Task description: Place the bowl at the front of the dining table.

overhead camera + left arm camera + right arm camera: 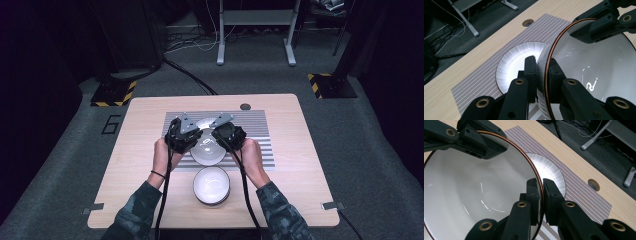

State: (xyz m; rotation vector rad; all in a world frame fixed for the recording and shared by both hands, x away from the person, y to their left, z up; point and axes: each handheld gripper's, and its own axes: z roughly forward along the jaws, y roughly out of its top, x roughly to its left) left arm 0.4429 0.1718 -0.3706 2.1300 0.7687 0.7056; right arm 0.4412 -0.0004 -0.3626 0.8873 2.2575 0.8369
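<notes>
Two grippers are seen in the high view, both clamped on one white bowl (207,150) that is held over the striped mat (260,131) mid-table. The left gripper (192,139) is pinched on the bowl's rim at roughly 9 o'clock, the right gripper (223,137) at roughly 3 o'clock. A plate (202,122) is partly covered at 12 o'clock of the bowl, and a second bowl (211,185) is parked at 6 o'clock on bare wood, just off the mat. The near path is pretty much blocked by that one. Plenty of open table (140,150) is left at 9 and 3 o'clock, and a cable hole (245,106) is set near the far edge.

From the left gripper view, the copper-edged rim (548,65) is gripped between the two black jaws, one inside and one outside the wall. The pale plate (511,65) is seen lying on the mat right behind the jaws, at about 11 o'clock. The other gripper is spotted at 1 o'clock on the opposite rim. Mat and wood are left free toward 10 o'clock.

From the right gripper view, the same pinch is shown: rim (537,178) squeezed tight, bowl interior spread out toward 9 o'clock. The plate (551,171) peeks out at 1 o'clock, with the table edge and floor further off.
</notes>
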